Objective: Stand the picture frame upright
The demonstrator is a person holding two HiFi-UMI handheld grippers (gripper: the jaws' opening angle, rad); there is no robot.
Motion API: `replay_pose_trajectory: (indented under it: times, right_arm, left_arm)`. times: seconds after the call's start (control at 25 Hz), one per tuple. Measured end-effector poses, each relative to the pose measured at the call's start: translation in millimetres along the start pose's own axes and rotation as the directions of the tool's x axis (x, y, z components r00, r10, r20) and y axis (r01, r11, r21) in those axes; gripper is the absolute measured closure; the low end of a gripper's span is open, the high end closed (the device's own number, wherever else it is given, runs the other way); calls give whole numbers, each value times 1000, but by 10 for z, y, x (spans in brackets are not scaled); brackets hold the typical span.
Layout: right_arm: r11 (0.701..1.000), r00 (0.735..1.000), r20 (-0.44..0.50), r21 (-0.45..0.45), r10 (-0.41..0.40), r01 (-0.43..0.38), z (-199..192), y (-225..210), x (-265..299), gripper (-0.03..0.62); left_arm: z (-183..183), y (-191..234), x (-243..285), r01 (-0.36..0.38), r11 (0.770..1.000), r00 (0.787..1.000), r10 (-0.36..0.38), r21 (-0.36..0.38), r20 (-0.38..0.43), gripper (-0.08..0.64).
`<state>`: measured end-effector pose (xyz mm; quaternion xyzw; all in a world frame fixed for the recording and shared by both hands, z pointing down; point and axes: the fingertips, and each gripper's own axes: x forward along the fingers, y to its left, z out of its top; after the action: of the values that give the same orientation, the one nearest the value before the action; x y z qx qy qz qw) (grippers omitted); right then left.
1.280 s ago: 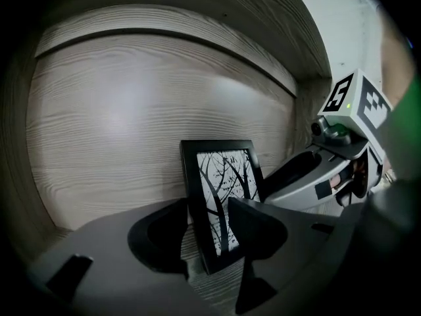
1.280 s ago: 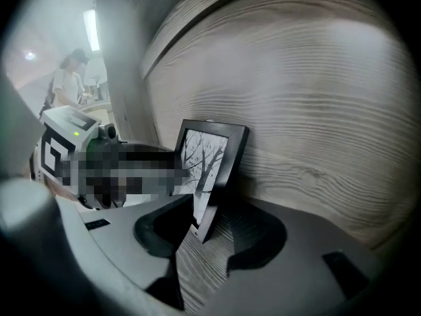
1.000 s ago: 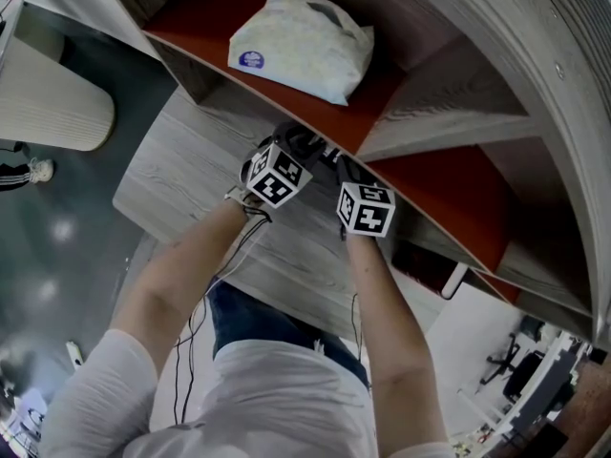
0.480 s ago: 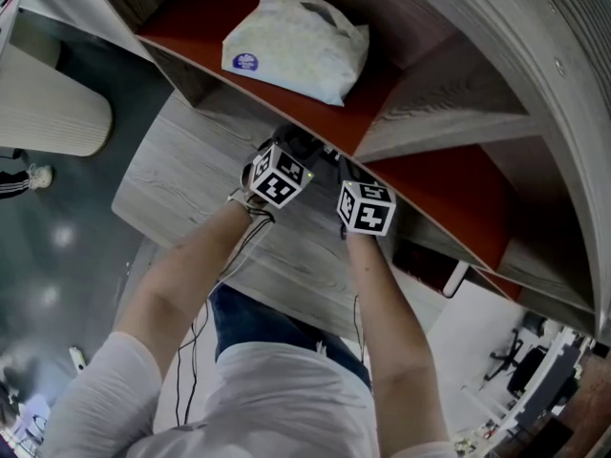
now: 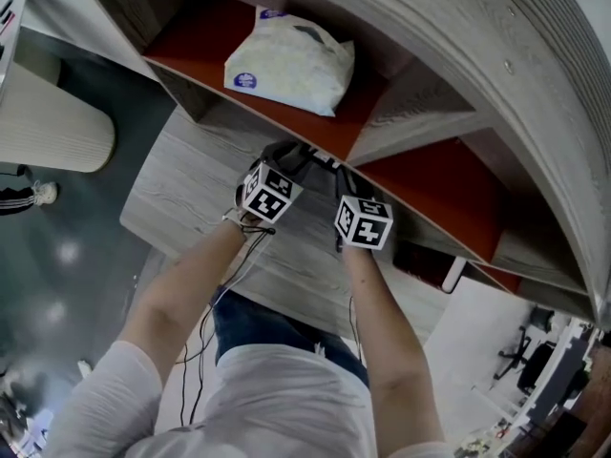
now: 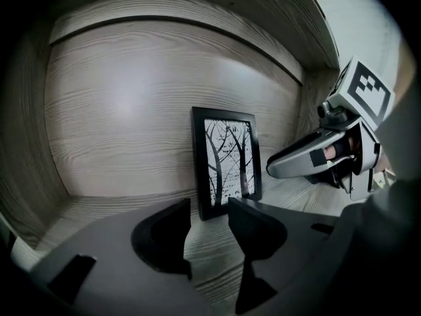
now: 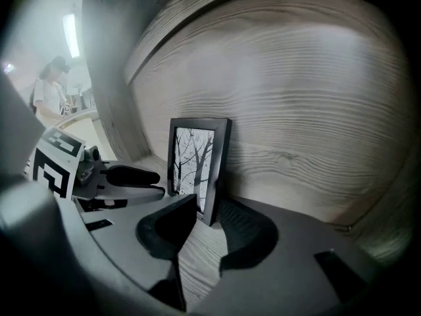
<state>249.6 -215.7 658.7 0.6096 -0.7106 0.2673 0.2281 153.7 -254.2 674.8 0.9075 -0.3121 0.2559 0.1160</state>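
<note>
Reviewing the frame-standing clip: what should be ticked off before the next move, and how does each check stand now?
1. picture frame upright on the shelf floor: ok.
2. right gripper hold: ok; jaws have just been closing, frame's side edge between them, apparently pinched.
3. left gripper clear: ok; jaws apart, empty, frame beyond them.
4. Stays up if released: cannot tell; its back is hidden.
5. Touching the back panel: cannot tell.

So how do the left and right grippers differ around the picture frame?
The left gripper stands open and empty, short of the picture frame; the right gripper, whose jaws have just been closing, grips the frame's edge. The left one looks at its front, the right one along its side. Both point into the same compartment.
</note>
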Motion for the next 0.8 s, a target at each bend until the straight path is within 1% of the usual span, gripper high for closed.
replay_pose_trajectory:
  times: [0.12,0.16,0.28,0.4,0.52,0.64,0.8]
  right_arm:
    - [1000,1000,22,18,-5,4,-10,77,-141,490]
    - [1000,999,33,25,-2,2,-5,116,-192,499]
    - [997,997,73,72,10,-16,33,237,-384,520]
    - [994,995,100,107,7,-18,86,354,-627,529]
    - [992,993,119,122,10,-25,134,481,-835,531]
    - [986,989,145,160,27,-50,155,607,-1039,531]
    - [975,983,182,207,37,-76,214,762,-1299,531]
  left_arm:
    - [-6,-22,-161,15,1000,1000,-15,-14,-11,379]
    - [19,-26,-241,17,1000,1000,-17,-19,-5,379]
    - [111,-66,-520,33,999,999,-32,-41,25,410]
    - [162,-120,-829,59,994,997,-53,-95,60,448]
    - [159,-129,-1084,77,988,995,-68,-137,70,460]
    - [218,-171,-1343,97,986,994,-89,-136,65,460]
    - [376,-133,-1716,111,986,992,-101,-125,82,460]
